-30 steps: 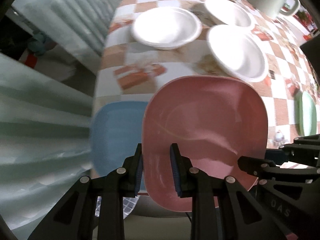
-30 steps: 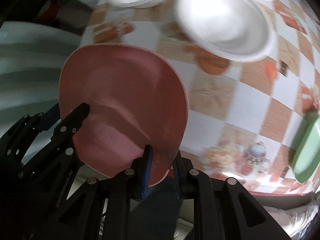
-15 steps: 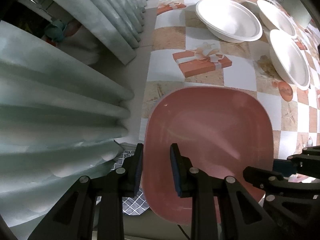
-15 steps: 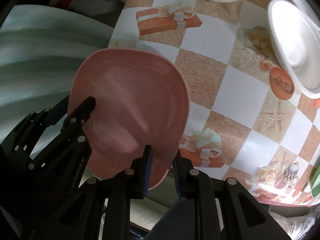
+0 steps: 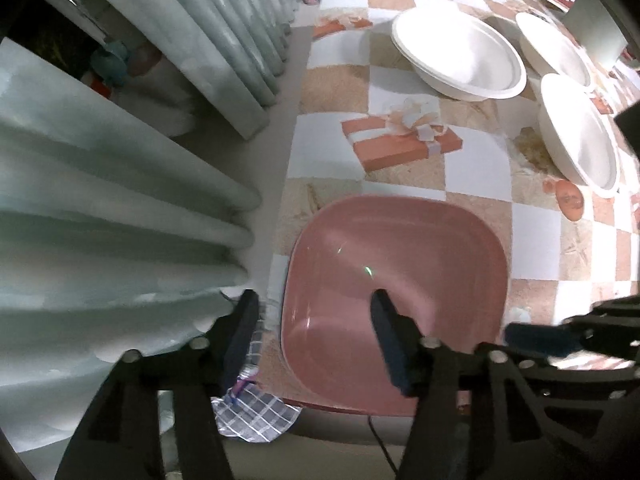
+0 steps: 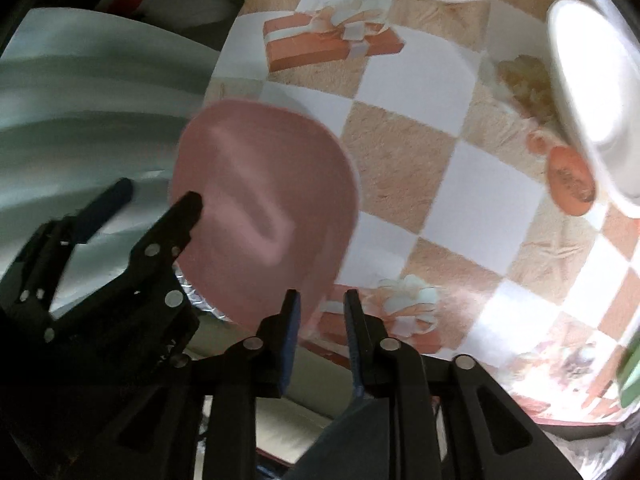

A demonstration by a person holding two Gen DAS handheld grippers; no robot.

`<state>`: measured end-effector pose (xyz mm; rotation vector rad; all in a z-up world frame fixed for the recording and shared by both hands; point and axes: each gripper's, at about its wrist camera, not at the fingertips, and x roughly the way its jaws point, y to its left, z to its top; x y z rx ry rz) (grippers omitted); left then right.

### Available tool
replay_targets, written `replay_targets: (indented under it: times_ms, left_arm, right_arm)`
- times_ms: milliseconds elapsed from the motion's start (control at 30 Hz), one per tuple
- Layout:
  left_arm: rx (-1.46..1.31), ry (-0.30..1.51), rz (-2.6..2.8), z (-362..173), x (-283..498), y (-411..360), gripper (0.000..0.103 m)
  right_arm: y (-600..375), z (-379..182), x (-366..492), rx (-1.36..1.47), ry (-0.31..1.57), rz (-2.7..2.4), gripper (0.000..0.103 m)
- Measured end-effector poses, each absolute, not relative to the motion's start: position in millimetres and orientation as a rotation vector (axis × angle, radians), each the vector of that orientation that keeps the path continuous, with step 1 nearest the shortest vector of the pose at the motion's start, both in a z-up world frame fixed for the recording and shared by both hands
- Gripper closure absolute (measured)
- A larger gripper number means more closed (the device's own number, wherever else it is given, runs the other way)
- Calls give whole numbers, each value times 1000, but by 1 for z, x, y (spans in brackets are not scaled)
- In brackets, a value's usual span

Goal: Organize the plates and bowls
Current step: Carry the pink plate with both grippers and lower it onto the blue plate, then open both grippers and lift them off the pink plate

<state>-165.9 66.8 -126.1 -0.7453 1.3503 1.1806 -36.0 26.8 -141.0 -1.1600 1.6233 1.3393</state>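
A pink square plate (image 5: 394,280) lies flat at the near left corner of the checked table (image 5: 476,168). My left gripper (image 5: 314,320) straddles the plate's left rim. Its jaws are opening and its pads stand clear of the rim. In the right wrist view the same pink plate (image 6: 268,220) is blurred. My right gripper (image 6: 322,316) sits at the plate's near right rim. Its jaws are also opening, with a narrow gap, and the rim lies by the left pad. The left gripper (image 6: 156,200) shows there too, wide apart.
Three white bowls (image 5: 460,56) (image 5: 576,132) (image 5: 552,44) stand further back on the table. A green plate (image 6: 632,372) peeks in at the right edge. Pale curtains (image 5: 120,200) hang close on the left. A checked cloth (image 5: 252,408) shows below the table's front edge.
Both grippers carried the pink plate left and set it down at the table corner. Both then released the rim, the left widely and the right slightly. The blue plate seen earlier is out of sight.
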Motion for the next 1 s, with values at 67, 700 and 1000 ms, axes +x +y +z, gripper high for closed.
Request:
replay_targets:
  times_ms: [67, 700, 1000]
  left_arm:
    - [-759, 1326, 1205, -123, -169, 66, 31]
    - [-922, 1308, 1084, -107, -134, 39, 15]
    - [-828, 1374, 910, -103, -71, 19, 15]
  right_arm:
    - [25, -136, -31, -1165, 1595, 1335, 55]
    - [-21, -95, 27, -1185, 1460, 1333, 0]
    - [-54, -85, 98, -1053, 1547, 1194, 0]
